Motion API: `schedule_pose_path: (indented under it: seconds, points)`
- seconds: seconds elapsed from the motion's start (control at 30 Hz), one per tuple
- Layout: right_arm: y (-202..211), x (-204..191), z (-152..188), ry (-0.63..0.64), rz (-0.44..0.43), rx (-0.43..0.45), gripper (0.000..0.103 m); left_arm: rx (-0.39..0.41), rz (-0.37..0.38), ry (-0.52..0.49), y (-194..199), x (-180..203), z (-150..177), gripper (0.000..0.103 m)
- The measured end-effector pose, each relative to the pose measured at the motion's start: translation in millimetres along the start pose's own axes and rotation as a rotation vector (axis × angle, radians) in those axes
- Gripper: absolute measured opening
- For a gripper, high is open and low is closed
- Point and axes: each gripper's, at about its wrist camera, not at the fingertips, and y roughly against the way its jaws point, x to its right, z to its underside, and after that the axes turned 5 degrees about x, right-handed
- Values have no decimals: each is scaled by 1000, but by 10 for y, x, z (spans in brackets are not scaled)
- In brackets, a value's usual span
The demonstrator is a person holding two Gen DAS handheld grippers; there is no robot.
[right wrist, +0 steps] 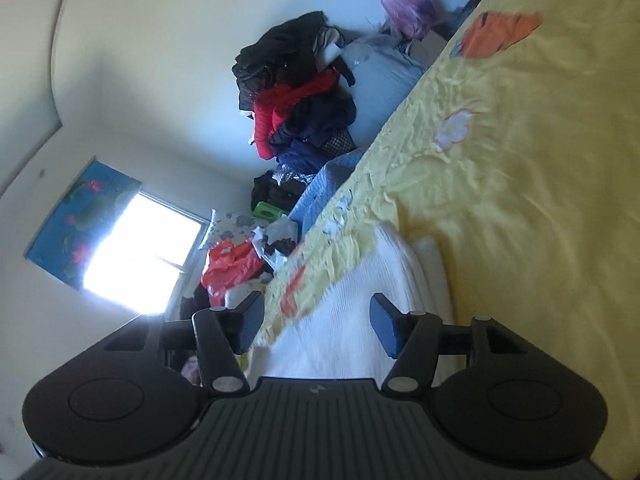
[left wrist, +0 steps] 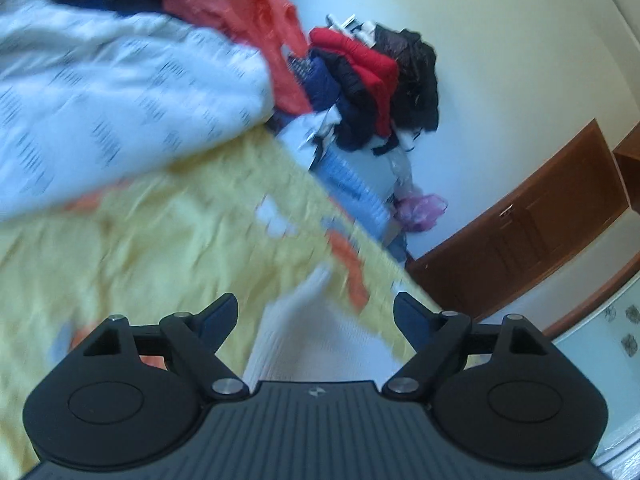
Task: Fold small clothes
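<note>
Left tongs [left wrist: 316,312] spread wide, white knit garment [left wrist: 320,344] lying between jaws, untouched; right tongs [right wrist: 318,320] likewise apart over same garment [right wrist: 360,300], gripping nothing. Garment on yellow bedsheet [right wrist: 520,200], near bed edge. Risk, as judged: snagging sheet with cloth, or fold slumping open
</note>
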Motion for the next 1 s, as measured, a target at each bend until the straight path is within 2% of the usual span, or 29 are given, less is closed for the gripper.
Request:
schedule_pose_path:
  seconds: [0.13,0.2,0.27,0.3,0.4,0.47,0.67,0.77,0.8,0.87,0.9,0.97,1.0]
  points:
    - [396,76,394,6,78,-15,67,-60,-47,-5,127,-95,647,85]
    - [471,134,604,31,158,-34,67,-103,-97,-16,93,-123,981,85]
    - [473,182,771,33,191,-62,67,-142,-107,-9,39,-171,1216,85]
    - [457,204,833,23,192,-73,67,-106,-96,-29,54,-151,1282,86]
    - [309,199,925,9,174,-79,67,-73,-121,-57,17,-74,1333,87]
    - [172,176,949,20,197,-68,67,-51,-120,-42,-52,-64,1334,91]
    - [-243,114,1017,-9,259,44,67,18,-182,-16,-203,20,1343,93]
    - [-363,111,1052,-11,294,95,51,28,-213,-36,-273,72,1340,93]
    - [-390,122,1068,-17,306,103,49,32,-216,-34,-283,68,1340,93]
    - [-386,163,1073,-42,298,117,49,43,-209,-20,-265,50,1349,92]
    - [-385,169,1071,-50,296,118,49,50,-209,-13,-253,34,1352,88]
    - [-375,201,1063,-63,292,118,47,61,-230,-12,-233,17,1353,74]
    - [-357,221,1062,-74,292,121,45,68,-260,-19,-229,11,1349,60]
